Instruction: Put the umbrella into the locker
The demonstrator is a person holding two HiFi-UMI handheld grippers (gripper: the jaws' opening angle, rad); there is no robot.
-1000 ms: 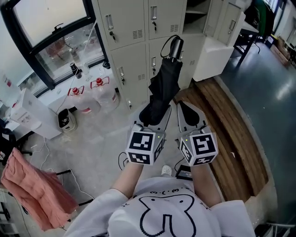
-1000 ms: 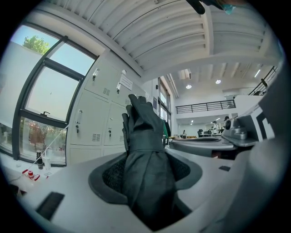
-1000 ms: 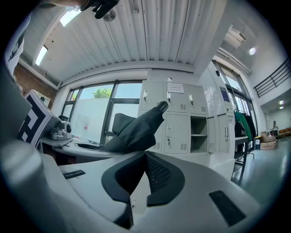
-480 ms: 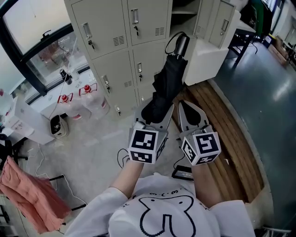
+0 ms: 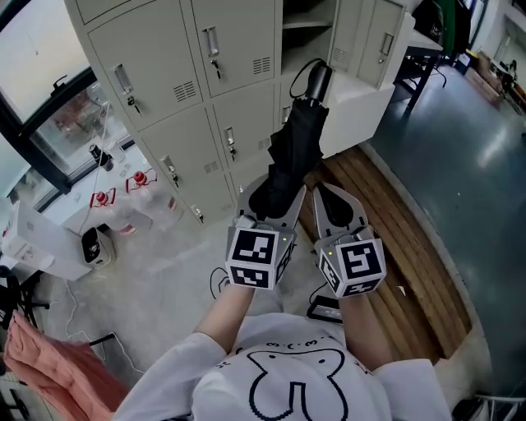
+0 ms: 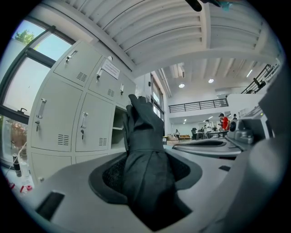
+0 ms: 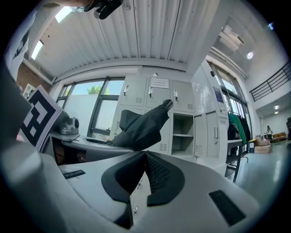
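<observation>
Open locker (image 5: 309, 15) drawing nearer; left gripper (image 5: 274, 200) pinching folded black umbrella (image 5: 292, 156) between jaws; right gripper (image 5: 322, 189) jaws pressed together, empty. Best keeping handle (image 5: 318, 80) leading ahead of jaws.

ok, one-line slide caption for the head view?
Left gripper clamps a folded black umbrella before grey lockers, one compartment open; right gripper beside it, jaws shut, empty.

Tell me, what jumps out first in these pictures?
A folded black umbrella is clamped in the left gripper, right in the middle. Behind it stands a wall of grey lockers, with one compartment open at the top. The right gripper beside it is shut and empty.
</observation>
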